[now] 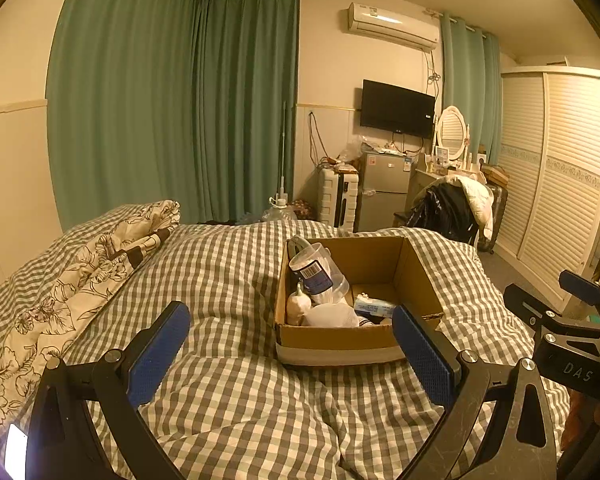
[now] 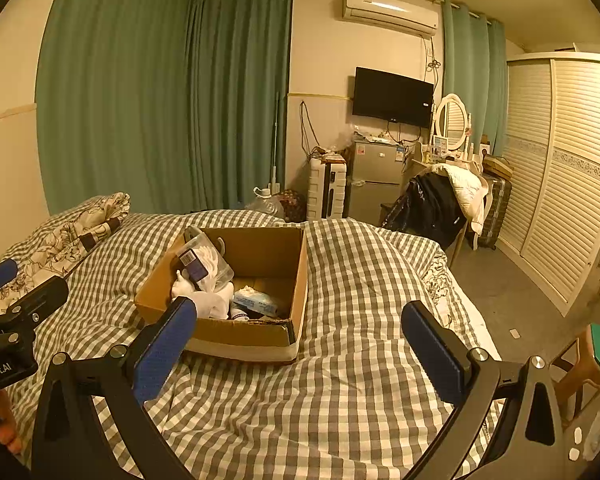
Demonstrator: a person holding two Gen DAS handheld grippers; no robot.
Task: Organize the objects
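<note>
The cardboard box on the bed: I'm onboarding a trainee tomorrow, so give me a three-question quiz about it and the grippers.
1. True or false: the left gripper is shut on an item.
2. What does the cardboard box rest on? A) the floor B) the checked bedspread C) a chair
3. Fill in: the clear tub with a barcode label leans against the box's ___ wall, seen from the left wrist view.

Key: 1 false, both it and the right gripper are open and empty; 2 B; 3 left.
</note>
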